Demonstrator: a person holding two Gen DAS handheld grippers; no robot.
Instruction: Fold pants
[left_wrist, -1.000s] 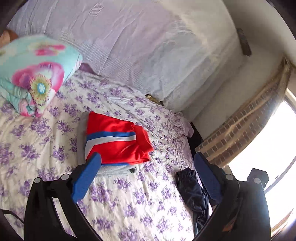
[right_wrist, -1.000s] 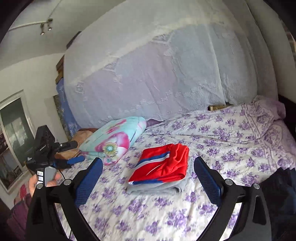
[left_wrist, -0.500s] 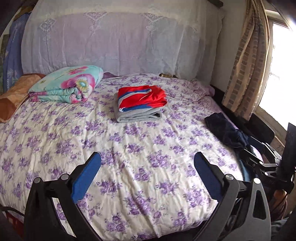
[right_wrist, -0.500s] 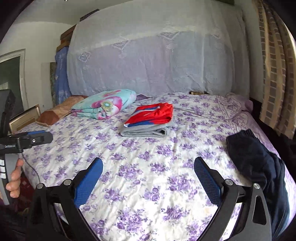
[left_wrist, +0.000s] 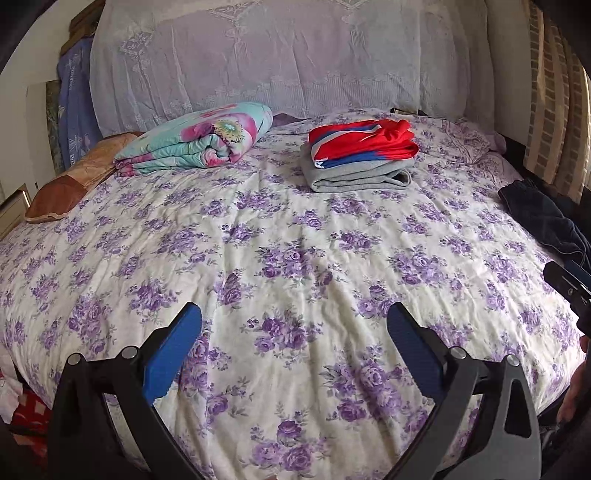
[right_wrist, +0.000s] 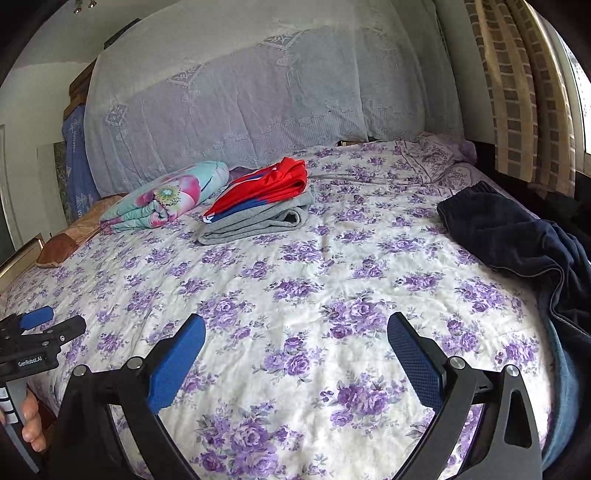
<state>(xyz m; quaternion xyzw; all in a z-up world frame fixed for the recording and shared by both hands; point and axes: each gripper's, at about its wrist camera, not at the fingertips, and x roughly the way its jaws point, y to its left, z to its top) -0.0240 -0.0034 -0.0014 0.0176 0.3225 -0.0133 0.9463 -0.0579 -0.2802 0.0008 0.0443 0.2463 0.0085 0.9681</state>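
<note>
Dark navy pants (right_wrist: 509, 236) lie crumpled at the right edge of the bed, partly hanging over the side; they also show at the far right in the left wrist view (left_wrist: 543, 218). My left gripper (left_wrist: 294, 332) is open and empty above the near part of the bed. My right gripper (right_wrist: 296, 332) is open and empty, left of the pants and apart from them. The left gripper's body shows at the left edge in the right wrist view (right_wrist: 33, 343).
A purple-flowered bedspread (left_wrist: 295, 240) covers the bed. A folded stack, red garment on grey (left_wrist: 360, 158), sits toward the head. A rolled floral quilt (left_wrist: 195, 144) and a brown pillow (left_wrist: 74, 177) lie at the left. Curtains (right_wrist: 517, 92) hang at the right.
Both grippers have pulled back from over the folded stack toward the foot of the bed. The dark pants have come into fuller view at the right. Both stay open.
</note>
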